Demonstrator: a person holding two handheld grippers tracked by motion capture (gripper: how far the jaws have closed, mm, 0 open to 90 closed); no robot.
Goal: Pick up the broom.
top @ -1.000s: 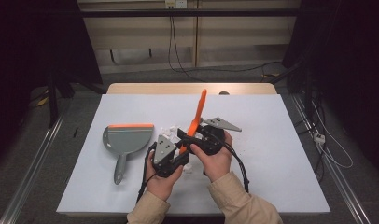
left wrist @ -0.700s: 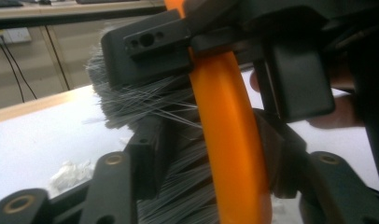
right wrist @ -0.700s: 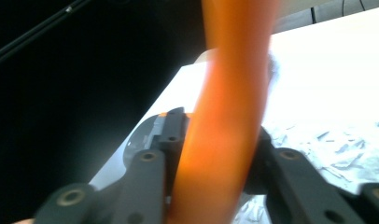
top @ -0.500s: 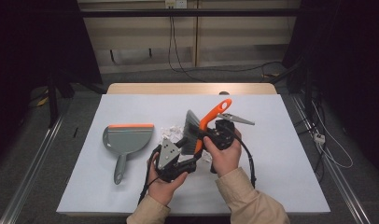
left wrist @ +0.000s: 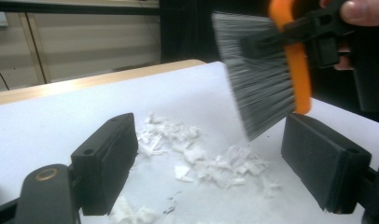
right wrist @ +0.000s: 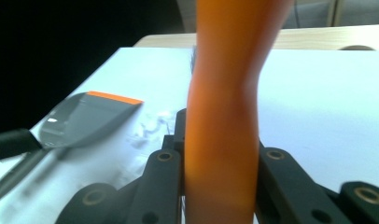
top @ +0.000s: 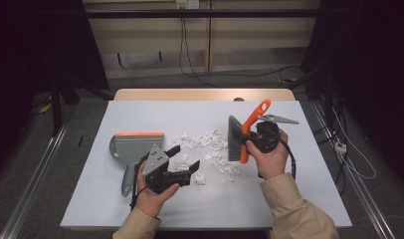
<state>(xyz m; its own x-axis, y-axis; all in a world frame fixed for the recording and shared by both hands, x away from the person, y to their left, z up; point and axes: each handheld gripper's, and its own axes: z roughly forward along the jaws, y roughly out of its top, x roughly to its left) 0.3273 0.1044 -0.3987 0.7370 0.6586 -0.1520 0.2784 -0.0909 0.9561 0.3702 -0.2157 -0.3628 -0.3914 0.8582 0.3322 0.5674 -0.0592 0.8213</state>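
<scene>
Right tool (top: 253, 140) clenched on orange brush handle (top: 251, 127), grey bristles above white paper scraps (top: 210, 149) on the worktop (top: 299, 194), left tool (top: 182, 162) just opened, empty, dustpan (top: 133, 148) lying beside it

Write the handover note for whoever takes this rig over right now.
Right gripper: jaws shut on the orange handle of the brush, bristles hanging above the right edge of the paper scraps.
Left gripper: jaws have just been opening, nothing between them; it hovers over the scraps' near-left edge.
Dustpan: flat on the table, left of the scraps, untouched.
Done: brush picked up.
Left: take up the dustpan, sweep the scraps into it.
</scene>
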